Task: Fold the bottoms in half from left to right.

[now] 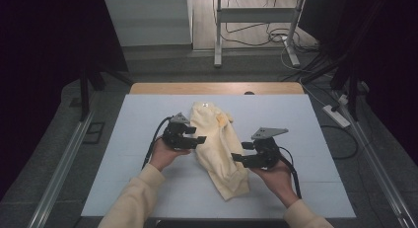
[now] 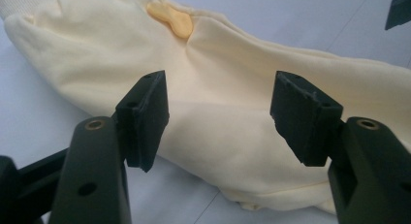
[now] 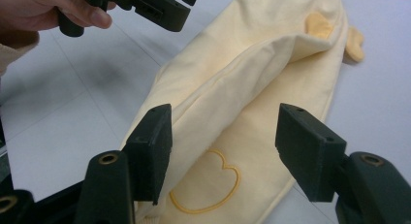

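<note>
A pale yellow garment (image 1: 217,149) lies bunched lengthwise on the white table (image 1: 148,188), running from the far middle toward the person's near right. The left gripper (image 1: 197,138) sits just beside the garment's left edge, its jaws standing apart with nothing pressed between them. In the left gripper view the cloth (image 2: 218,103) spreads out ahead of and beyond the two black pads (image 2: 145,117), filling the gap between them without either pad touching it; an orange patch (image 2: 172,20) shows farther off, above the left jaw.

The right gripper (image 1: 240,154) hovers at the garment's right edge, near its lower end, its jaws likewise open and gripping nothing. In the right gripper view a long fold of the garment (image 3: 252,88) runs away between the jaws, and an outlined orange heart shape (image 3: 206,185) lies low between them, close to the left pad. Beyond, at the upper left, the person's left hand (image 3: 43,10) holds the other gripper.
</note>
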Available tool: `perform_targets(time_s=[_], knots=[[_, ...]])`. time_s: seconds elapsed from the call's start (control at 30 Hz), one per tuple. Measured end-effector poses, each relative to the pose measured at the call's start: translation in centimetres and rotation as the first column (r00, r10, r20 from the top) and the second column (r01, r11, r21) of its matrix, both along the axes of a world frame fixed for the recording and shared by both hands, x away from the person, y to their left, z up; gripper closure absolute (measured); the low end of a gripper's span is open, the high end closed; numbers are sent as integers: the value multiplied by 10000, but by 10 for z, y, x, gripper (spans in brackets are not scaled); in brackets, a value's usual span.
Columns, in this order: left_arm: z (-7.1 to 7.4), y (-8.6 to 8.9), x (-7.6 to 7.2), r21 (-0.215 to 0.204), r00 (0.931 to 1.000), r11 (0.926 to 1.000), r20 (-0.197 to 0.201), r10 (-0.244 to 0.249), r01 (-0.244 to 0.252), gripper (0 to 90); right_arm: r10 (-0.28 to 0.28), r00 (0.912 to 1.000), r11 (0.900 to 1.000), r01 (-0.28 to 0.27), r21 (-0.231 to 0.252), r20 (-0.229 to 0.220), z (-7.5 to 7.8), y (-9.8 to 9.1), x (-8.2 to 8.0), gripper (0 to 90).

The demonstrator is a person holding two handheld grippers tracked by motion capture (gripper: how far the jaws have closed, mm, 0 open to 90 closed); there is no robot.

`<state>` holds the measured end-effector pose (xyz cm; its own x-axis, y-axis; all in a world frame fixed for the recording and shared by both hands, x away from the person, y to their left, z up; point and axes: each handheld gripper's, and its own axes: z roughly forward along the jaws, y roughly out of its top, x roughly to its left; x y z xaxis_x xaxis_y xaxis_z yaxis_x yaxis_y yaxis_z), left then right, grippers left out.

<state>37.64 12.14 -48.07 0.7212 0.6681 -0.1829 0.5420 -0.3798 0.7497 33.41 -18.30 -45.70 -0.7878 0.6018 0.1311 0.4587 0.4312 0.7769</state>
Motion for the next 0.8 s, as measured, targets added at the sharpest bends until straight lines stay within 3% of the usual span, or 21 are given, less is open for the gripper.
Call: perform_targets(time_s=[0.4,0.5,0.8], knots=[[-1,4,-4,-135,10000,9999,-12,51,-51,379,188,9995,9997,-184,-180,244,5,26,12,387],[-2,3,-5,-77,10000,10000,-58,17,-18,379,204,9995,9990,-193,-413,260,2,32,14,387],[-3,3,-7,9,10000,10000,-29,-31,31,371,332,9994,9959,-337,-837,-66,-5,29,18,474]])
